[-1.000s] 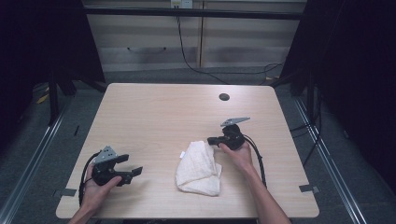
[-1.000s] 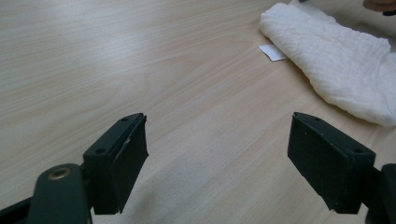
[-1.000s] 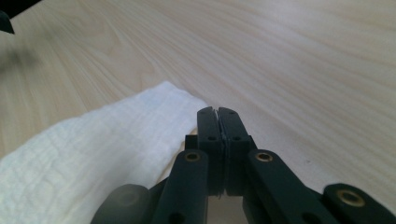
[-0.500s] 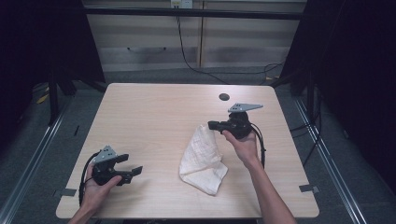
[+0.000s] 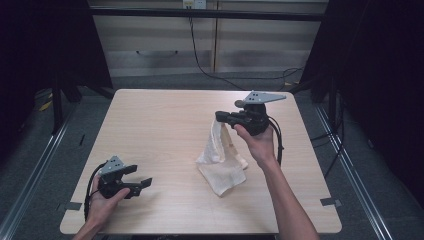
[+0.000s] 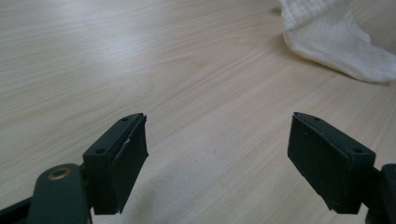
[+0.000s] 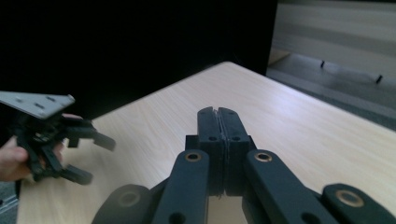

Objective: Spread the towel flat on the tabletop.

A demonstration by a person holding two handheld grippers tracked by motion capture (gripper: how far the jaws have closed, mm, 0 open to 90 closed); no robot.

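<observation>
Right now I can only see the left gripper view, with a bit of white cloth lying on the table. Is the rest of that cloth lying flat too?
Observer: No. The white waffle-weave cloth hangs down from the right hand-held gripper, which is raised above the light wooden table.
Operator: Is it pinching the cloth?
Observer: Yes. In the right gripper view its jaws are shut, and the cloth's top end is caught between them.
Operator: Where is my gripper on the table?
Observer: The left hand-held gripper sits near the table's near left corner, well apart from the cloth.
</observation>
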